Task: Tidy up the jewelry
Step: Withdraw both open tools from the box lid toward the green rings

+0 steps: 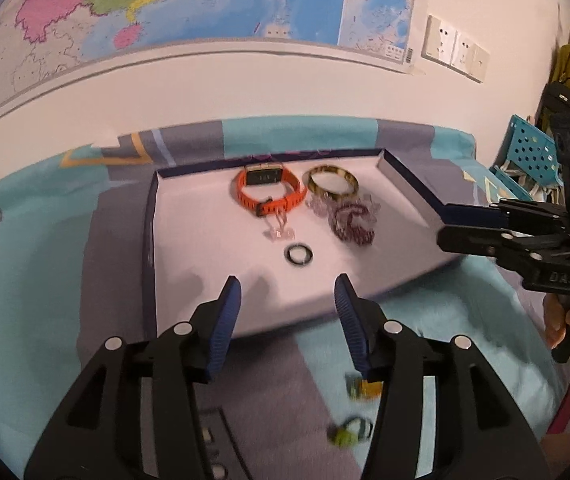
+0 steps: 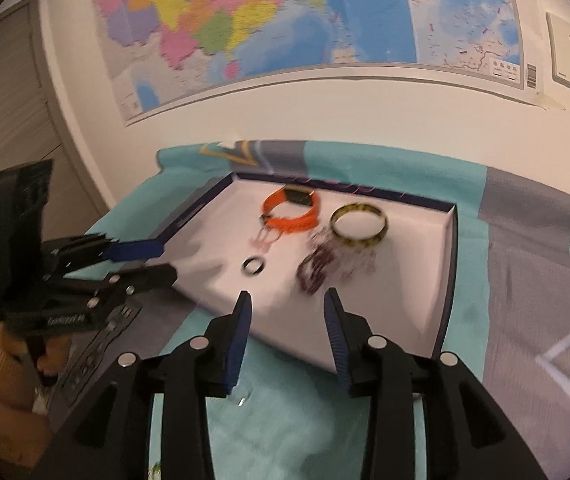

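Note:
A shallow white tray with a dark blue rim lies on a teal and grey bedspread. Inside it are an orange watch, a yellow-brown bangle, a dark bead bracelet, a pale clear trinket and a small black ring. My left gripper hovers open over the tray's near edge, nothing between its blue pads. My right gripper stands open and empty at the tray's near right side.
Two small green and yellow pieces lie blurred on the bedspread near the left gripper. A black strap with holes lies left of the tray. A map and sockets hang on the wall; a blue perforated basket stands right.

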Demonstrator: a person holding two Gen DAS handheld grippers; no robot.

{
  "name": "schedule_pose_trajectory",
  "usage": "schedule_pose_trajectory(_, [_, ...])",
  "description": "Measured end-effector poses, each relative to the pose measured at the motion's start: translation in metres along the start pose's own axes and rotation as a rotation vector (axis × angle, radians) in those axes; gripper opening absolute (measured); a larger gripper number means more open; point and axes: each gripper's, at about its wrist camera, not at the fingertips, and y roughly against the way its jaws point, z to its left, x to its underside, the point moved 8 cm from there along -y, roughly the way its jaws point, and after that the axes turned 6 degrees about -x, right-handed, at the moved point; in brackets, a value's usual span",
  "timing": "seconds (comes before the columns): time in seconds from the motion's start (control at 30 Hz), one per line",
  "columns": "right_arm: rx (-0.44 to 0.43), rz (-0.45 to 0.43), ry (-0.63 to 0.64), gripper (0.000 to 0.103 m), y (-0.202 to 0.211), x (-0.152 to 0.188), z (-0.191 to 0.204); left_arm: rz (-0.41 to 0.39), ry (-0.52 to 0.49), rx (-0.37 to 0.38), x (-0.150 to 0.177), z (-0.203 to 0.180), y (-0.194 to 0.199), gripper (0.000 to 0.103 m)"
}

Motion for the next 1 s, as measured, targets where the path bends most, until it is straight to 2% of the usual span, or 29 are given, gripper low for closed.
schedule_pose_trajectory(0.37, [-0.078,0.088,0.022,0.037,0.009,0.057,0.041,0.044,-0.015,0.014,0.046,-0.003,0.015,0.049])
schedule_pose_trajectory(0.47, [-0.099,0.115,0.036,0.043,0.010,0.071,0.052,0.056,-0.048,0.014,0.056,-0.007,0.020,0.049])
schedule_pose_trajectory(0.57, [-0.136,0.135,0.035,0.043,0.011,0.083,0.063,0.059,-0.092,0.016,0.064,-0.012,0.026,0.049])
schedule_pose_trajectory(0.63, [-0.138,0.146,0.048,0.043,0.012,0.090,0.069,0.062,-0.114,0.025,0.069,-0.016,0.031,0.049])
schedule_pose_trajectory(0.73, [-0.146,0.161,0.046,0.049,0.013,0.099,0.074,0.069,-0.137,0.038,0.078,-0.022,0.036,0.051])
schedule_pose_trajectory(1.0, [-0.140,0.200,0.059,0.049,0.013,0.120,0.086,0.083,-0.157,0.066,0.088,-0.035,0.038,0.051])
